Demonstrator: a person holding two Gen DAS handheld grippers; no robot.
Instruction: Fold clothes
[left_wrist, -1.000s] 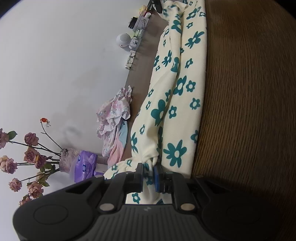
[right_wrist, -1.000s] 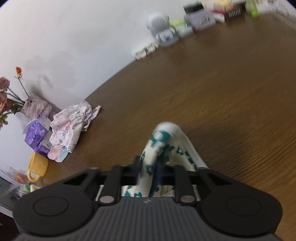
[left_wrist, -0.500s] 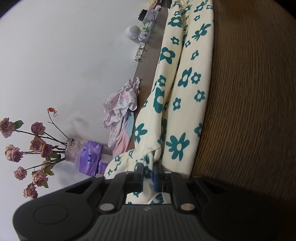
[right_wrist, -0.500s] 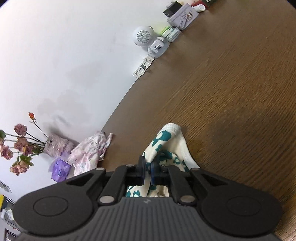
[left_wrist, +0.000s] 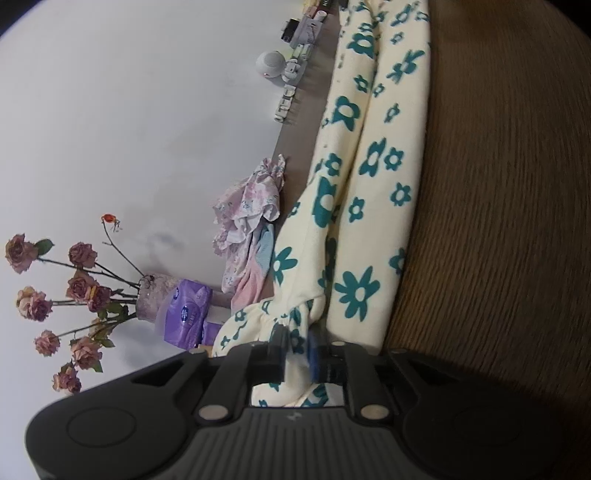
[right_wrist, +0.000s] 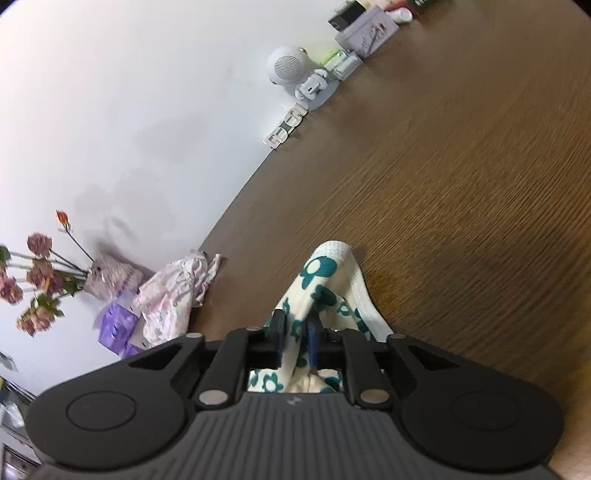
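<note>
Brown wood table, white wall behind

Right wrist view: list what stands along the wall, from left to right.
Dried roses in a vase → purple tissue pack → crumpled pink floral garment → white power strip → round white speaker → lilac box.
</note>
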